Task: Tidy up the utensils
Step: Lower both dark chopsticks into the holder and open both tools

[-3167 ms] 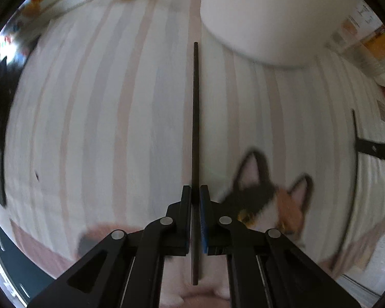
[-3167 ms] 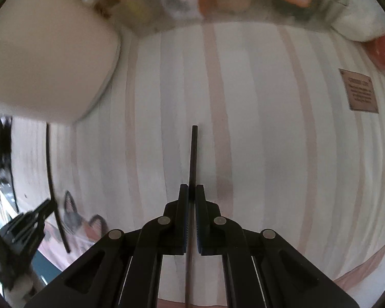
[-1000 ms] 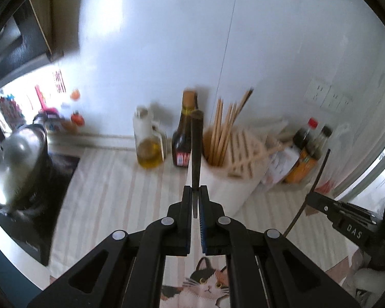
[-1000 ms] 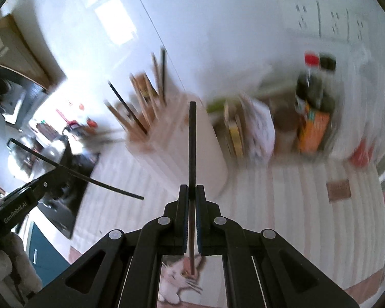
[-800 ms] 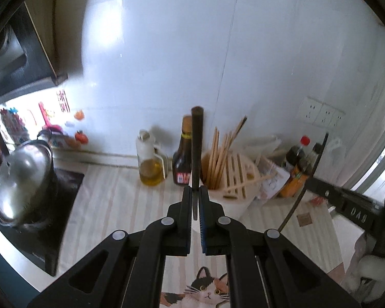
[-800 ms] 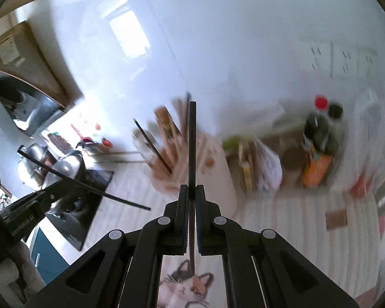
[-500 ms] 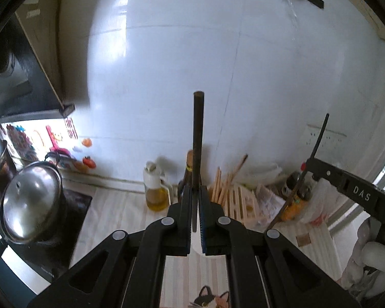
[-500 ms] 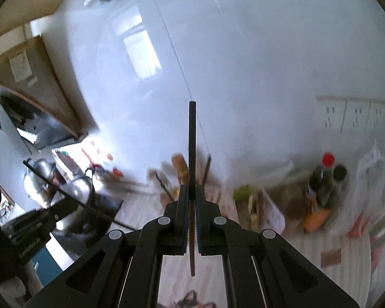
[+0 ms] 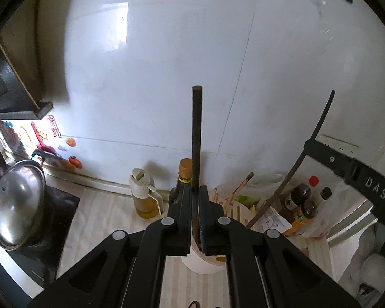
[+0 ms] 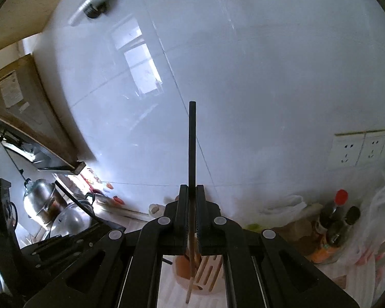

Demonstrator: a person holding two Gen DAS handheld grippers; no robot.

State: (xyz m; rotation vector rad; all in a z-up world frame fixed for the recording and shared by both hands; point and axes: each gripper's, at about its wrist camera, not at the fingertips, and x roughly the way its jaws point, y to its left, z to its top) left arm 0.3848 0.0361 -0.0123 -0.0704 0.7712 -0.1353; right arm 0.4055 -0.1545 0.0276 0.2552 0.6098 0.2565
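Left gripper (image 9: 198,192) clamps a dark round chopstick (image 9: 196,138) upright; right gripper (image 10: 191,192) pinches a slim black chopstick (image 10: 192,148). Below both sits the white cylindrical utensil holder (image 9: 205,264) on the striped table (image 9: 100,215).

Home kitchen, steel pot (image 9: 16,205) on stove, oil bottle (image 9: 144,197), tiled wall (image 9: 192,51)

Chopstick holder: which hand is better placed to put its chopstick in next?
Probably right: the right chopstick points steeply down, tip near the chopstick holder rim; the left chopstick looks flatter.
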